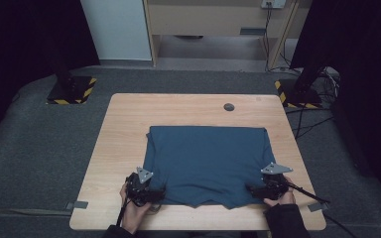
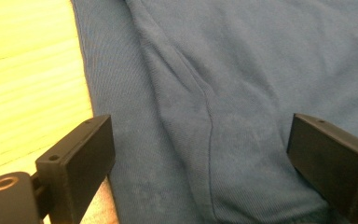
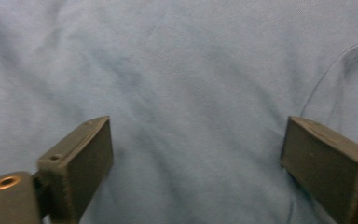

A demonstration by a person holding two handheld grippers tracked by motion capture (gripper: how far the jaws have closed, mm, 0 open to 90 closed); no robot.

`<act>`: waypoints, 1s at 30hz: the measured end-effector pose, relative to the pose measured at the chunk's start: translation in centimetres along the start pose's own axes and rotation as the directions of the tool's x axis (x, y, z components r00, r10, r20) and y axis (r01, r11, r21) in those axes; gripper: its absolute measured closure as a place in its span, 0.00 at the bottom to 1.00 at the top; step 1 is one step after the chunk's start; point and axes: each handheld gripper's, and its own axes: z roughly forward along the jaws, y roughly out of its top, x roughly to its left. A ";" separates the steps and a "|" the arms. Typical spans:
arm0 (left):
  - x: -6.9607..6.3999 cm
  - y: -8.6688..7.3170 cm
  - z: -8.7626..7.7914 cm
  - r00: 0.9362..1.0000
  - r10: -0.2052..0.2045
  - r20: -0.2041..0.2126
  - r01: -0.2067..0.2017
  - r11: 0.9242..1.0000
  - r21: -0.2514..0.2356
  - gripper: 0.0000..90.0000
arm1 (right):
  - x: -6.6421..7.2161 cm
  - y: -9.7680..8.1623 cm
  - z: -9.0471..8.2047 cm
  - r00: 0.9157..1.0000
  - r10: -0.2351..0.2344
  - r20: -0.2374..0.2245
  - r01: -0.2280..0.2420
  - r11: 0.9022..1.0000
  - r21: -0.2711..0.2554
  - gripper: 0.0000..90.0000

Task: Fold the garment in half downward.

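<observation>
So there's a blue shirt (image 1: 206, 163) lying flat and folded into a rough rectangle on the wooden bench (image 1: 124, 129), sitting a bit toward the person's side of it, with its near hem not far from the front edge. The left gripper (image 1: 151, 194) is down at the shirt's near left corner, and the right gripper (image 1: 258, 188) is at the near right corner, each held in a hand coming up from the bottom of the high view. In the left gripper view the jaws are spread wide apart with nothing between them except the cloth underneath, and you can see a seam or fold line running down the fabric plus a strip of bare bench off to one side. Same deal in the right gripper view: jaws wide apart over the fabric, not pinching anything. There's a small dark round cap (image 1: 228, 107) set in the bench past the shirt's far edge.
</observation>
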 end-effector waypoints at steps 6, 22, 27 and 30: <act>1.6 -0.5 -1.8 0.999 -0.039 0.027 0.039 0.999 0.015 0.10 | 1.9 0.7 -1.4 1.000 0.030 0.003 -0.030 0.999 -0.027 0.06; 2.0 -1.5 -1.8 1.000 -0.029 -0.003 0.029 0.999 0.037 0.08 | 4.4 -0.1 0.1 0.999 0.021 0.039 -0.023 0.999 0.028 0.06; 1.5 -1.3 -1.4 1.000 -0.024 0.001 0.024 0.999 0.024 0.08 | 4.0 -0.2 0.0 1.000 0.014 0.027 -0.015 1.000 0.028 0.06; 0.9 -1.0 -1.0 1.000 -0.019 0.007 0.019 1.000 0.018 0.08 | 3.5 -0.3 -0.1 0.999 0.013 0.029 -0.014 0.999 0.029 0.06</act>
